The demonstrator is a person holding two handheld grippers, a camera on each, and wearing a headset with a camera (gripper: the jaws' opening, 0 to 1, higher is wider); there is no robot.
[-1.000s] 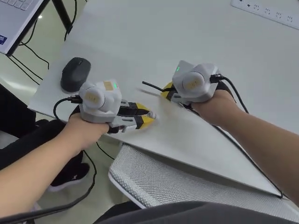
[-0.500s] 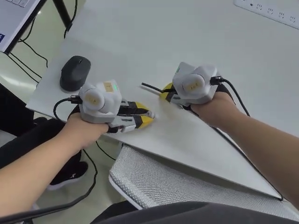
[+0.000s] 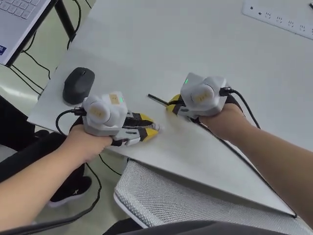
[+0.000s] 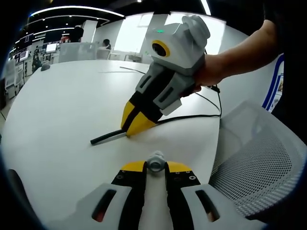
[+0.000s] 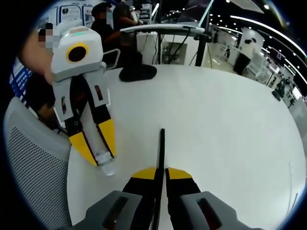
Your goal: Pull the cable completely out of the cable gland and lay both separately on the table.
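Observation:
A small grey-white cable gland (image 4: 156, 161) sits pinched between the yellow tips of my left gripper (image 4: 155, 167), just over the white table (image 3: 161, 44) near its front edge. The thin black cable (image 5: 161, 143) lies low over the table, and my right gripper (image 5: 160, 173) is shut on it, its free end pointing away. Cable and gland are apart, a short gap between them. In the head view the left gripper (image 3: 152, 130) points right and the right gripper (image 3: 170, 105) points left, the cable (image 3: 157, 99) sticking out past its tips.
A black mouse (image 3: 78, 84) lies left of the grippers and a laptop (image 3: 19, 19) stands at the far left. A white power strip (image 3: 279, 17) runs along the back right. A grey mesh chair (image 3: 161, 191) is under the table's front edge.
The head camera has shifted a little. Both grippers keep their grips and stay in about the same spots.

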